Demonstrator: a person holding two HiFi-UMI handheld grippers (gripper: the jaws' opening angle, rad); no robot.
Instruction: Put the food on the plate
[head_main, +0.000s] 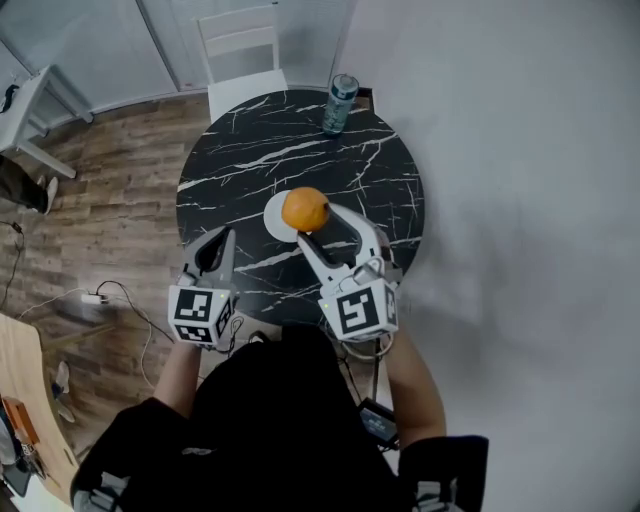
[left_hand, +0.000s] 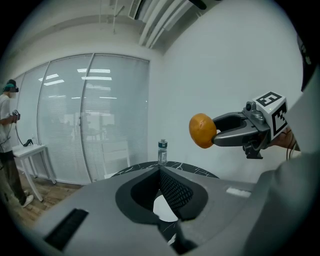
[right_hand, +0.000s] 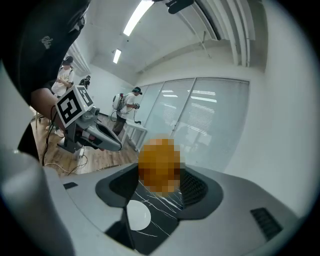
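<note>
An orange (head_main: 305, 210) is held in the air by my right gripper (head_main: 315, 222), whose jaws are shut on it from both sides. Under it, a small white plate (head_main: 272, 220) lies on the round black marble table (head_main: 250, 150); the fruit hides most of it in the head view. The left gripper view shows the orange (left_hand: 202, 130) well above the table, and the plate (left_hand: 162, 207) bare. In the right gripper view the orange (right_hand: 159, 165) sits between the jaws, with the plate (right_hand: 138, 216) below and to the left. My left gripper (head_main: 222, 238) is shut and holds nothing, over the table's near left edge.
A green drink bottle (head_main: 339, 103) stands at the table's far edge. A white chair (head_main: 243, 55) is behind the table, and a white wall runs along the right. Cables lie on the wooden floor (head_main: 110, 295) at the left. People stand far off by the glass wall (right_hand: 132, 102).
</note>
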